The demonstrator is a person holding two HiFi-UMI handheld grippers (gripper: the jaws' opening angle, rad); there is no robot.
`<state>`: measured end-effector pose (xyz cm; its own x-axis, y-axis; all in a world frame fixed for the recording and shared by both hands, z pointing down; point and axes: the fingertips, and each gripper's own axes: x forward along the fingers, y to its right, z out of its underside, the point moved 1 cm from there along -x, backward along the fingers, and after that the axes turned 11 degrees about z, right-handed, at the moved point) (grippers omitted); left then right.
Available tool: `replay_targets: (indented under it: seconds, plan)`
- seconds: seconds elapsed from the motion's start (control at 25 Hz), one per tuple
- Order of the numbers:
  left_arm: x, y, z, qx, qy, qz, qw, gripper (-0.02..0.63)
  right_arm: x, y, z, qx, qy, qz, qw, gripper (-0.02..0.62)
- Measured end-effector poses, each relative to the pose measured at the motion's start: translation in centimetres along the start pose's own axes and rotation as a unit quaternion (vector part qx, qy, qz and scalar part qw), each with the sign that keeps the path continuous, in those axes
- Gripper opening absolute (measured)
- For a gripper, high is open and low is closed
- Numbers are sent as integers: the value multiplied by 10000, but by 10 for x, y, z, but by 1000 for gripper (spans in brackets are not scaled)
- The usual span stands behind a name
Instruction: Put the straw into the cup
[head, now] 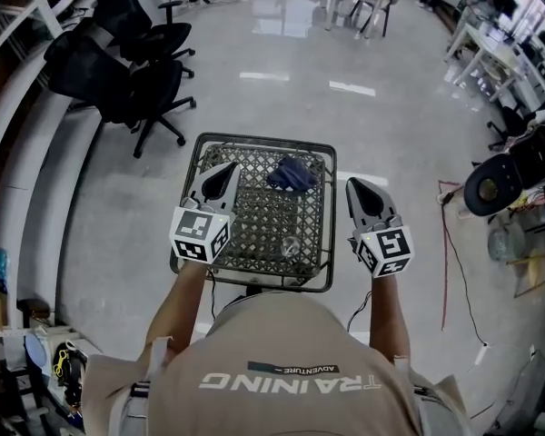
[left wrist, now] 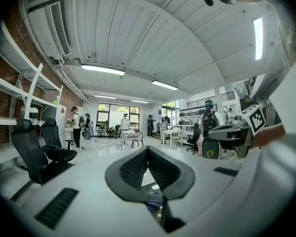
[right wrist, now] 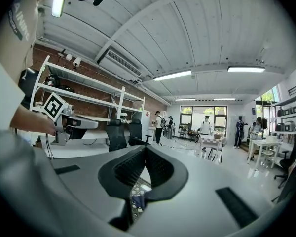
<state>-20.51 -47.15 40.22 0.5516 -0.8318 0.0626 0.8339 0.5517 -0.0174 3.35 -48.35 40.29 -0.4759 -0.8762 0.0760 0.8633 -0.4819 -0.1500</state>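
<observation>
Left gripper [head: 225, 171] and right gripper [head: 356, 187], jaws together, hover at a wire-mesh table [head: 263, 140] (glossy floor [head: 282, 98]).

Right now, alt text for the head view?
Seen from above, a person holds the left gripper and right gripper, both shut and empty, above a wire-mesh table bearing a dark blue object. Black office chairs stand upper left.

a: what lies on the wire mesh table [head: 254, 214]?
b: a dark blue cloth [head: 292, 173] near its far edge; black office chairs [head: 132, 80] far left, red cable [head: 444, 252] along the floor right
</observation>
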Motion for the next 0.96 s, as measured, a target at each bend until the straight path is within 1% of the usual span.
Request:
replay_targets:
  seconds: [0.36,0.64,0.96]
  plan:
    - [1,-2,7,24,-145,49,9999,17,-3,-1,14,-169,-134,18,9998,17]
    - [4,1,21,-42,-250,77,9996,17,-5,0,30,-71,-263,-22,9996,17]
    - [10,6,20,-1,-269,72,9996,17,-5,11,27,-6,-225,-15,9997,17]
